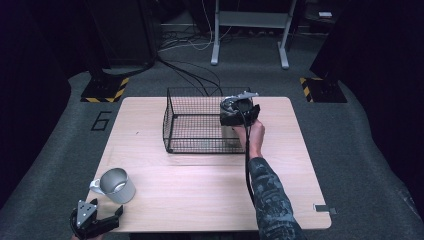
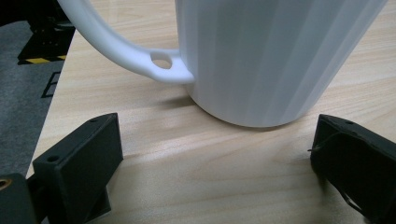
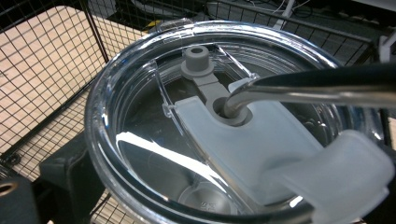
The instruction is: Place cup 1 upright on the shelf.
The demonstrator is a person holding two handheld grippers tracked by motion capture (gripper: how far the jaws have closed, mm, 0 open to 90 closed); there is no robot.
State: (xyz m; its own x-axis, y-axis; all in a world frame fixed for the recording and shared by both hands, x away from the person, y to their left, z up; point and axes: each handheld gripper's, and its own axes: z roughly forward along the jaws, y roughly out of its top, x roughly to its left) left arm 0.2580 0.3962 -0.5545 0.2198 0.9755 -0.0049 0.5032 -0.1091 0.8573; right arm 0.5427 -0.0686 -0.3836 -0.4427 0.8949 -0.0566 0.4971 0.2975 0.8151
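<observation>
The right tool (image 1: 240,111) is clamped around a clear-lidded cup (image 3: 219,135) with a metal straw, held at the wire basket's (image 1: 195,122) right end. The left tool (image 1: 95,220) sits wide open and empty — a white mug (image 2: 261,56) stands just ahead of it on the desk (image 1: 200,180).

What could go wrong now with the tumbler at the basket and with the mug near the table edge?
The right claw holds the lidded tumbler at the wire basket wall; its base may catch on the rim and tilt. A metal straw sticks out through the lid and might snag the wires. The open left claw is close to the white mug; a push could slide it.
</observation>
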